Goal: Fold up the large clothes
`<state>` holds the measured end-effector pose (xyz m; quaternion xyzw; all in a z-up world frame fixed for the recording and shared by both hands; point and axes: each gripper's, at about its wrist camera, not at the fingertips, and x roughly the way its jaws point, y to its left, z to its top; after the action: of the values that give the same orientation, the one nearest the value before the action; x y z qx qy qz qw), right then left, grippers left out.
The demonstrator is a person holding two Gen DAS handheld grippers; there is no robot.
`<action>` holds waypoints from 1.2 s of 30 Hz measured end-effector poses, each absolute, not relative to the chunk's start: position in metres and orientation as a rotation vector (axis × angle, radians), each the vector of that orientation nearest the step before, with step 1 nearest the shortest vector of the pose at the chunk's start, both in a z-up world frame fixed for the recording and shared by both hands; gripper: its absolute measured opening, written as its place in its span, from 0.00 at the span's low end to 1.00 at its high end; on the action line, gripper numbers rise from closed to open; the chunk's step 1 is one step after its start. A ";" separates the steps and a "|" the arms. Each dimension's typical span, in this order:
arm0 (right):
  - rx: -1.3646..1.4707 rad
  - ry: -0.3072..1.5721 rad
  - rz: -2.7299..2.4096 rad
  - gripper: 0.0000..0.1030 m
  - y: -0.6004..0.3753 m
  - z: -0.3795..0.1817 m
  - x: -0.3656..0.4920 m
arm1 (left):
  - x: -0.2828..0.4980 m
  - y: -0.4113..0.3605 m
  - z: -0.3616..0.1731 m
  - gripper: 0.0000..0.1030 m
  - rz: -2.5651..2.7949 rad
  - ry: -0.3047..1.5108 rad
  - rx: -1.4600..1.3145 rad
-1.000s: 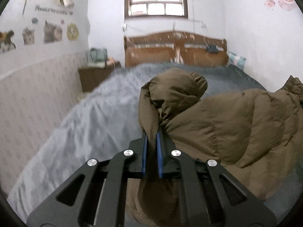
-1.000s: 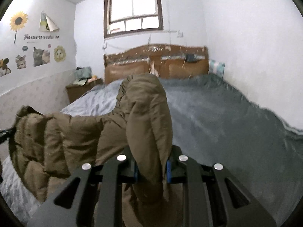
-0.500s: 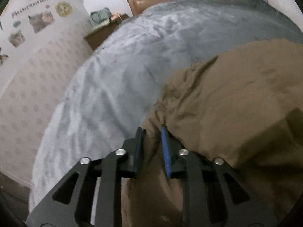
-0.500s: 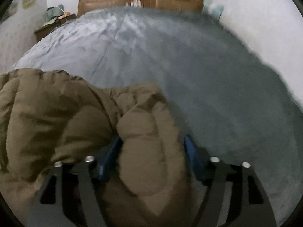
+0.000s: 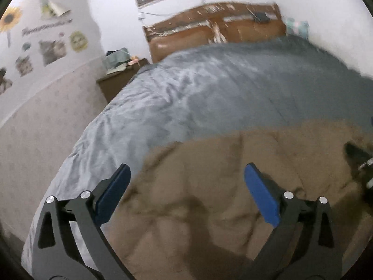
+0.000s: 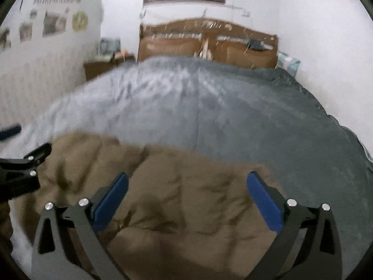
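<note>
Change since earlier frame: both grippers had bunches of the brown quilted puffer coat [image 5: 209, 198] pinched and held up; that fabric is now out of the jaws and the coat lies flat.
Left gripper [image 5: 186, 175]: jaws opening, spread wide; coat lies beneath them, nothing pressed by the blue pads.
Right gripper [image 6: 186, 182]: jaws opening, likewise wide; coat beneath, nothing held.
Coat position: spread on the near part of the grey-blue bed cover [image 5: 209, 88], its far edge running left to right across both views.
Surroundings: brown wooden headboard [image 6: 207, 42] at the far end of the bed; small wooden nightstand [image 5: 119, 79] beside it on the left.
Key relation: coat lies directly below and just ahead of both grippers; its long axis appears crosswise to their pointing direction. Left gripper stands over the coat's left edge, right gripper over its right part, so each side is nearer its own hand.
Judgement: laying-out step looks done; next fold probably calls for regripping an edge.
</note>
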<state>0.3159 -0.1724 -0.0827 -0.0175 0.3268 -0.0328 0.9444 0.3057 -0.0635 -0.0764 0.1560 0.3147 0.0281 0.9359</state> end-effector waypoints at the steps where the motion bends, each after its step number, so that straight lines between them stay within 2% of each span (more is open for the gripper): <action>1: -0.045 0.696 -0.069 0.99 -0.169 -0.100 0.325 | 0.314 -0.066 -0.086 0.95 0.073 0.644 0.355; 4: -0.048 0.716 -0.059 0.99 -0.169 -0.137 0.346 | 0.340 -0.066 -0.127 0.97 0.129 0.658 0.466; 6: -0.024 0.714 -0.025 0.99 -0.175 -0.155 0.357 | 0.356 -0.056 -0.145 0.97 0.130 0.693 0.422; 13: 0.029 0.782 -0.009 0.99 -0.170 -0.189 0.401 | 0.357 -0.037 -0.169 0.97 0.151 0.695 0.336; 21: 0.019 0.854 -0.020 0.98 -0.165 -0.207 0.412 | 0.375 -0.038 -0.178 0.97 0.096 0.798 0.336; 23: -0.001 0.876 0.032 0.98 -0.168 -0.188 0.395 | 0.360 -0.031 -0.158 0.97 0.025 0.828 0.354; 26: -0.021 0.740 0.093 0.98 -0.188 -0.132 0.336 | 0.290 0.000 -0.099 0.97 0.037 0.646 0.364; 28: -0.100 0.686 0.106 0.98 -0.212 -0.098 0.280 | 0.250 0.033 -0.079 0.97 0.052 0.642 0.313; 32: -0.136 0.782 0.005 0.98 -0.255 -0.093 0.218 | 0.212 0.090 -0.094 0.97 0.130 0.776 0.231; 36: -0.025 0.848 -0.042 0.98 -0.286 -0.114 0.185 | 0.194 0.109 -0.115 0.97 0.142 0.859 0.149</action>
<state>0.1846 -0.2863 -0.1141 -0.0121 0.4113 -0.0203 0.9112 0.1937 0.1093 -0.1153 0.0719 0.4156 0.0686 0.9041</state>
